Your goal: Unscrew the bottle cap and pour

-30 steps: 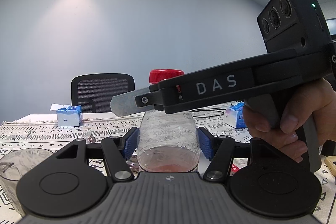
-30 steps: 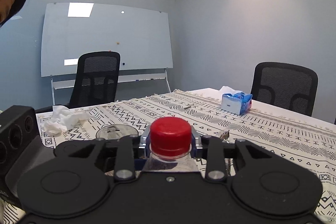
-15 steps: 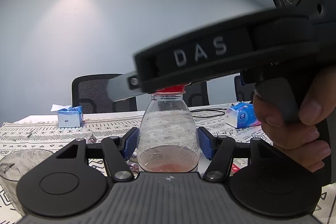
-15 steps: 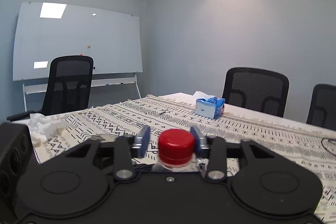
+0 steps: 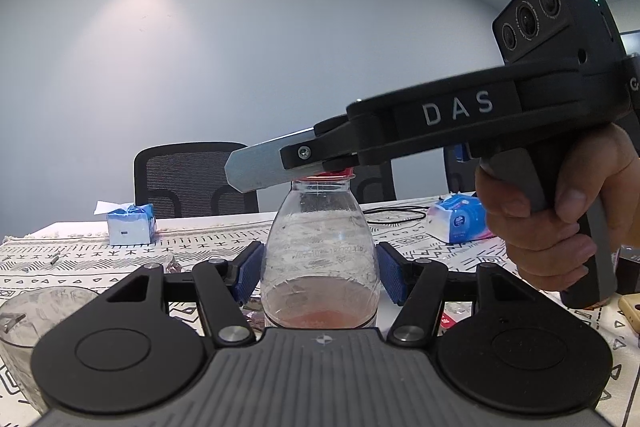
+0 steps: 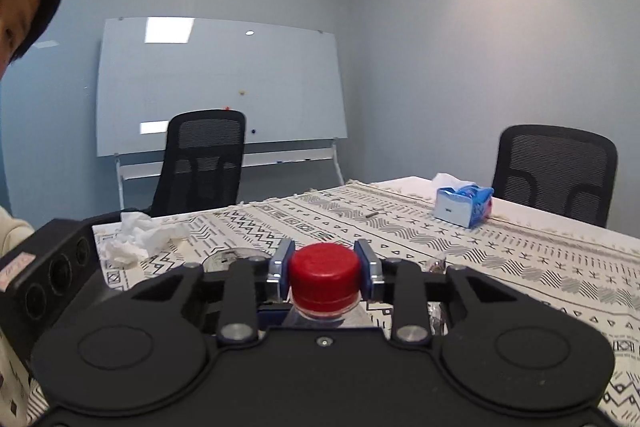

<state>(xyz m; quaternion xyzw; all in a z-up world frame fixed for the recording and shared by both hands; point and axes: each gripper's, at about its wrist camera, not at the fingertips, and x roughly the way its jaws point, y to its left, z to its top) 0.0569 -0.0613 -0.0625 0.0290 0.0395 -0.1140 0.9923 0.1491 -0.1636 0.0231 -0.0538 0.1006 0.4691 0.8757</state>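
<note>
A clear bottle point(image 5: 320, 235) with a little reddish liquid at its bottom stands upright on the patterned tablecloth point(image 5: 80, 259). My left gripper point(image 5: 320, 267) is shut on the bottle's body, blue pads point(image 5: 250, 275) pressing both sides. A hand brings my right gripper point(image 5: 280, 171) in from the right, over the red cap point(image 5: 334, 173), which is mostly hidden in this view. The right wrist view shows the red cap point(image 6: 324, 275) between the blue pads point(image 6: 285, 271) of my right gripper point(image 6: 325, 267), which is shut on it. An empty glass cup point(image 5: 36, 315) sits at lower left.
A blue tissue box point(image 5: 130, 225) stands at the back left, a blue tissue pack point(image 5: 460, 223) and a black cable point(image 5: 396, 215) at the back right. Crumpled tissue point(image 6: 136, 239) lies near the table edge. Black chairs point(image 6: 204, 163) and a whiteboard point(image 6: 220, 87) stand behind.
Half a second ago my right gripper was swung to the right with its pads off the cap. Now it has swung back left and its pads press the cap. The bottle stays held.
</note>
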